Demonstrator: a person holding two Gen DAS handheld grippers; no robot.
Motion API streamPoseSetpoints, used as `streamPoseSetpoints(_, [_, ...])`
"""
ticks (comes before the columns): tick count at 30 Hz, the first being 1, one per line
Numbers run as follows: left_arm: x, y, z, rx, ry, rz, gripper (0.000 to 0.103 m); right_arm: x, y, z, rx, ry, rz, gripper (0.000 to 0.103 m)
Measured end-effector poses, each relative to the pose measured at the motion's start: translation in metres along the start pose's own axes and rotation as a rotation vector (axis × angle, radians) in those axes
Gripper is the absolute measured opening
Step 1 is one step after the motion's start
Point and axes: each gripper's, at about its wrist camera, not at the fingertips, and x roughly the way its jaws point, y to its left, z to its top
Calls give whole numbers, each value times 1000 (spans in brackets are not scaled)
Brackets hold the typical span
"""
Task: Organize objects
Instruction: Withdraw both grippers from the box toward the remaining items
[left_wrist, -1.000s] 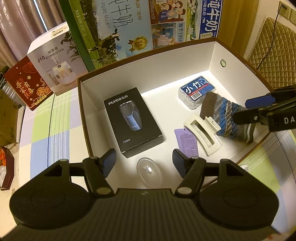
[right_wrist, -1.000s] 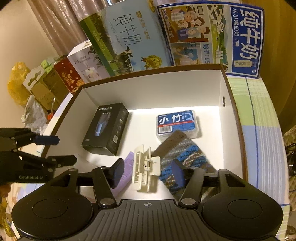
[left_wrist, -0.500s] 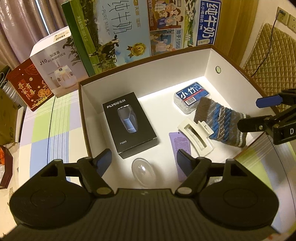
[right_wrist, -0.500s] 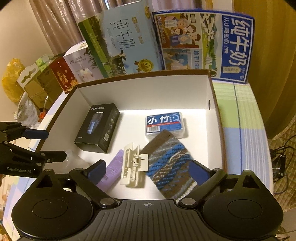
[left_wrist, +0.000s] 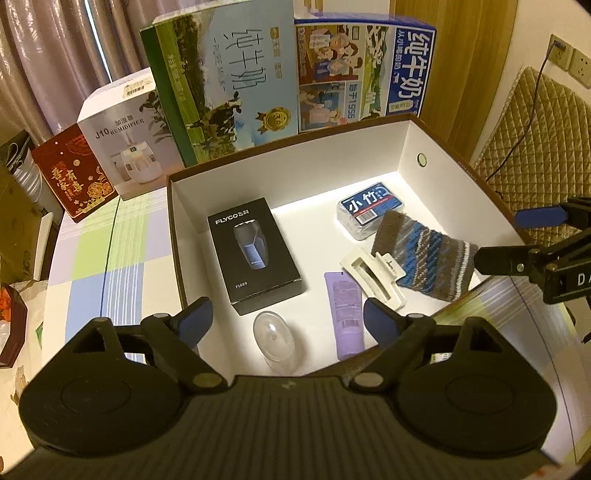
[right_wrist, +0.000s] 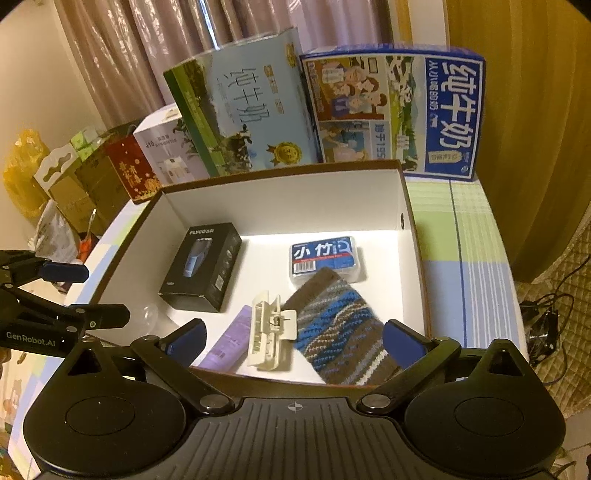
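Note:
A brown box with white inside walls (left_wrist: 303, 162) (right_wrist: 280, 195) holds a black shaver carton (left_wrist: 255, 254) (right_wrist: 201, 266), a clear blue-labelled case (left_wrist: 369, 212) (right_wrist: 325, 258), a striped knit sock (left_wrist: 424, 258) (right_wrist: 340, 328), a cream hair claw (left_wrist: 373, 277) (right_wrist: 271, 332), a lilac tube (left_wrist: 345, 317) (right_wrist: 231, 341) and a clear egg-shaped shell (left_wrist: 275, 339) (right_wrist: 146, 315). My left gripper (left_wrist: 286, 321) hangs open above the box's near edge. My right gripper (right_wrist: 293, 338) hangs open above the sock end, holding nothing.
Two tall milk cartons (left_wrist: 229, 81) (right_wrist: 399, 110) stand behind the box, with a humidifier box (left_wrist: 129, 140) and a red gift box (left_wrist: 74, 177) to their left. The checked tablecloth (left_wrist: 107, 258) shows on both sides of the box. A quilted chair (left_wrist: 539, 133) stands at right.
Both grippers have pulled back and up from the box, and both have opened wider. The things in the box have not moved.

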Motion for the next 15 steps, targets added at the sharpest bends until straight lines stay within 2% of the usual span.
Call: streamPoseSetpoints(15, [-45, -13, -25, -47, -48, -26, 89, -43, 18, -23, -5, -44, 12, 100])
